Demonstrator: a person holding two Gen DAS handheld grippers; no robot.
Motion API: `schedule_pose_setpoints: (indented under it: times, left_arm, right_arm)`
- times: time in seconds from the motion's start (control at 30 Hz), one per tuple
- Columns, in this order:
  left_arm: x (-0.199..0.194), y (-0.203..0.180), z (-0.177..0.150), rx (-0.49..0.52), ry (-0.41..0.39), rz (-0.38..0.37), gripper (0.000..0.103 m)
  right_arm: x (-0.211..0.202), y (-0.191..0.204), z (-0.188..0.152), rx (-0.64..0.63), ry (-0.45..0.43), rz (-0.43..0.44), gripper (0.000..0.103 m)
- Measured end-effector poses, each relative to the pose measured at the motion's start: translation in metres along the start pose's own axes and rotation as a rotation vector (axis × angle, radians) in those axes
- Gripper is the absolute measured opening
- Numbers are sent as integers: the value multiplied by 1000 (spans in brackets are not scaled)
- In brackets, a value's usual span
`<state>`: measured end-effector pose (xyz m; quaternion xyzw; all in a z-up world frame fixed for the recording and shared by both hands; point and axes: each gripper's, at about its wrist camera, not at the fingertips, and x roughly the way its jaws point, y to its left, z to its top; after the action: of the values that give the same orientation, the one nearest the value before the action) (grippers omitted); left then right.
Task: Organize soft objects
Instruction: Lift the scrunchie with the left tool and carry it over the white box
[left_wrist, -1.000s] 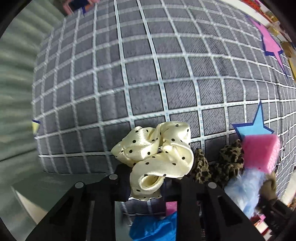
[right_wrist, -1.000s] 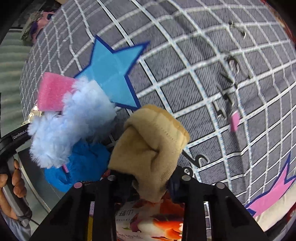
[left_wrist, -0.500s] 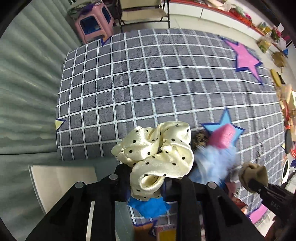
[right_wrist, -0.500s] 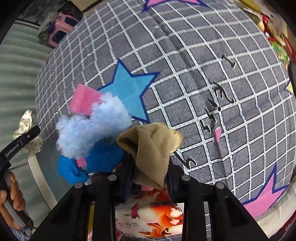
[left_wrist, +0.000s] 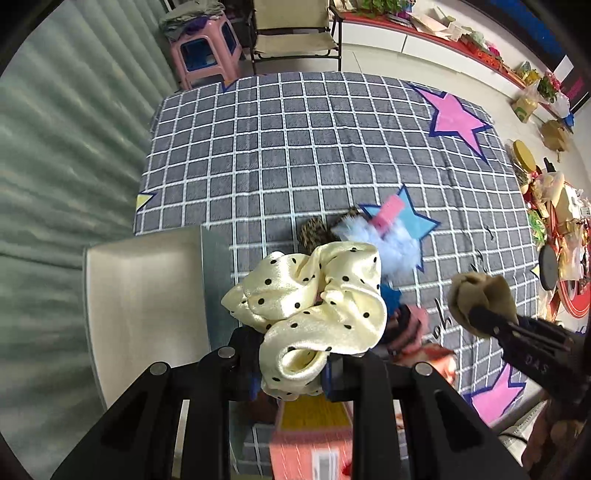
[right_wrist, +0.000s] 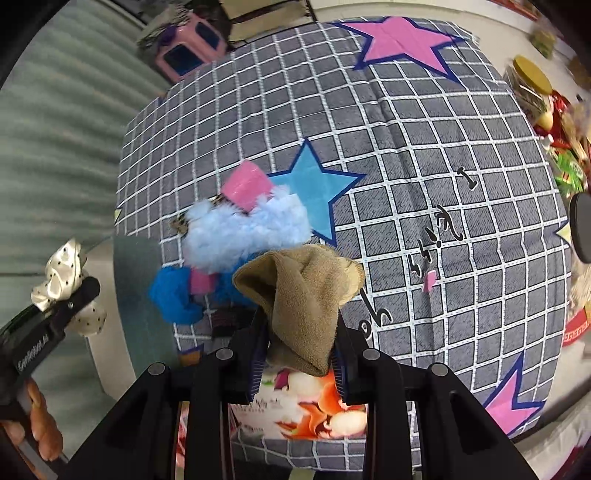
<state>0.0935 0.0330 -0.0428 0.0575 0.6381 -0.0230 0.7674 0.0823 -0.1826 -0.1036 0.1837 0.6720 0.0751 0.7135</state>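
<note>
Left gripper (left_wrist: 290, 373) clamps the cream polka-dot satin scrunchie (left_wrist: 314, 314); right gripper (right_wrist: 299, 363) clamps the tan knitted sock (right_wrist: 301, 295). Both have risen off the grey checked cloth (left_wrist: 295, 147), leaving the fluffy pale-blue scrunchie (right_wrist: 243, 232) behind; transfer presumably follows.

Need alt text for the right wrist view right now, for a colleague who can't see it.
The right gripper is shut on a tan sock, held above a grey checked cloth with star patches. Below lie a light blue fluffy item, pink blocks and a blue item; at left, the left gripper holds a cream polka-dot scrunchie.
</note>
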Motion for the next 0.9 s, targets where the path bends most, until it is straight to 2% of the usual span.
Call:
schedule_pose_setpoints:
  times: [0.2,0.43,0.67,0.9]
  left_arm:
    - [-23,-6,-40,-64,-9,16,26]
    - [-38,-10,-68,-92,-15,23,26]
    - [-39,-11,-83,-12,-13,-7,26]
    - [-26,-9,-108,136,9,-45,26]
  right_arm:
    - [-11,2,-10,-69,20,19,33]
    - [-23,10,-26,-135,15,34,33]
    - [-35,11,-50,-123,-14,9,33]
    - [-27,11,-87,-22,-18,-39,33]
